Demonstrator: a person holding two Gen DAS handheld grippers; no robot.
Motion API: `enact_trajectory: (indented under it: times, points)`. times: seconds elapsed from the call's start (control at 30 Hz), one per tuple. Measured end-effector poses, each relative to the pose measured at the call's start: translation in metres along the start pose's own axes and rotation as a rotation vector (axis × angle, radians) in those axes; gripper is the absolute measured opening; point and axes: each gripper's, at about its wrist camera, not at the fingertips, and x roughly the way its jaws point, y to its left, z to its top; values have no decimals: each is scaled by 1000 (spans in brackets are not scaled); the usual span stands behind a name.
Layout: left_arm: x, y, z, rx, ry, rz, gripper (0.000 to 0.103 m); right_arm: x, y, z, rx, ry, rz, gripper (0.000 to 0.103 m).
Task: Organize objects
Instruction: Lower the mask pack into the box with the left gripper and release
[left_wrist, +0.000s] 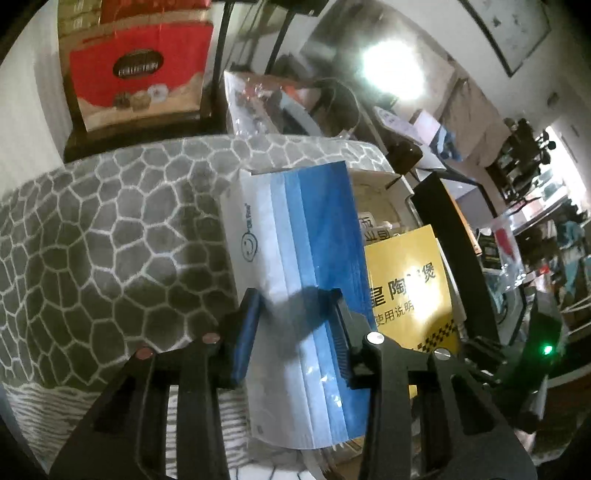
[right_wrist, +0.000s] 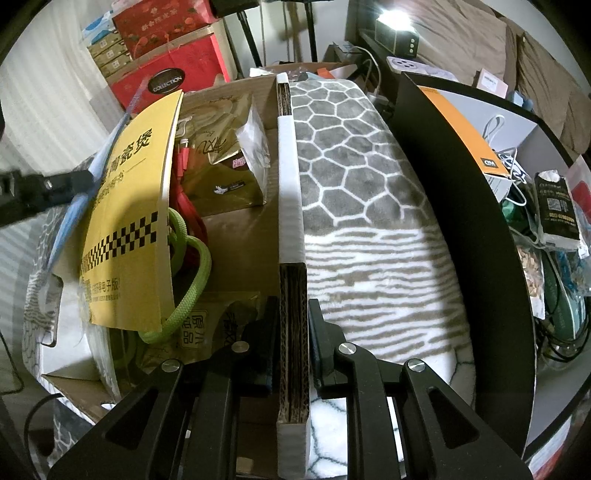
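Your left gripper (left_wrist: 295, 325) stands parted around the blue-and-white packet (left_wrist: 295, 236); your right gripper (right_wrist: 291, 332) clamps the cardboard box wall (right_wrist: 290, 184), yellow booklet (right_wrist: 129, 221) at nine o'clock.

Cluttered room, white wall (left_wrist: 22, 122), bright lamp (left_wrist: 393, 70)

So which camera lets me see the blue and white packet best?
The left wrist view. There the blue and white packet fills the middle of the picture, flat side facing the camera. The right wrist view shows only its thin blue edge at the far left, behind the yellow booklet.
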Motion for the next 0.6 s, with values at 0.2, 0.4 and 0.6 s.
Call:
enact_trajectory:
  times: [0.2, 0.4, 0.6]
  points:
    - [-5, -29, -13, 94, -84, 150, 34, 0, 0, 1, -2, 1, -3, 16]
    - [1, -65, -28, 169, -98, 168, 35, -1, 2, 1, 0, -1, -2, 16]
    - [12, -72, -18, 92, -53, 40, 35, 0, 2, 1, 4, -1, 2, 16]
